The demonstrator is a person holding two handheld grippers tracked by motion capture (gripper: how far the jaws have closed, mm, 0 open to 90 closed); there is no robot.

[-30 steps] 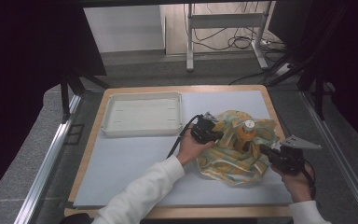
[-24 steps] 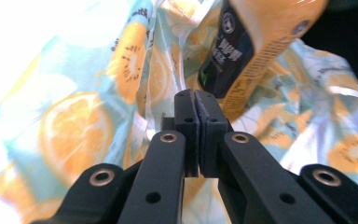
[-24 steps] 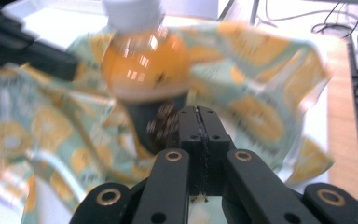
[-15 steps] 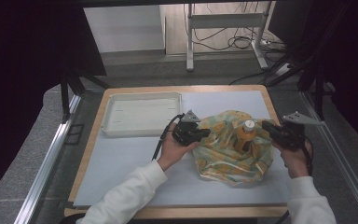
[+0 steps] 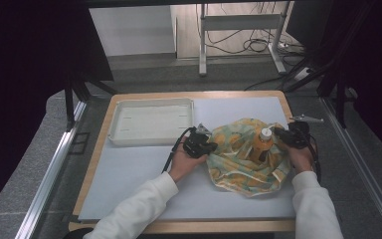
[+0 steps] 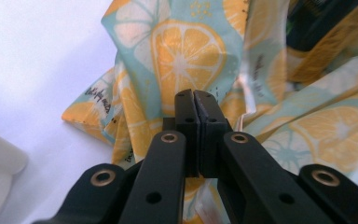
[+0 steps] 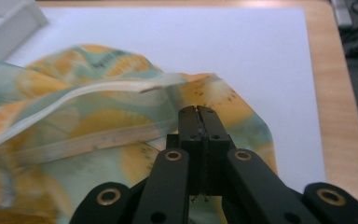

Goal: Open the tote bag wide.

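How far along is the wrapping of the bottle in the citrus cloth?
Early. The bottle stands on the citrus cloth, its cap uncovered. The left gripper and right gripper are shut at opposite sides of the cloth, which is bunched loosely. Drawing it over the bottle is left.

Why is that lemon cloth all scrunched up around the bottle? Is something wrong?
The lemon cloth lies bunched in a crumpled heap on the mat, not flat. An orange bottle pokes out of it, white cap up. Nothing looks spilled or broken; the white tray sits straight.
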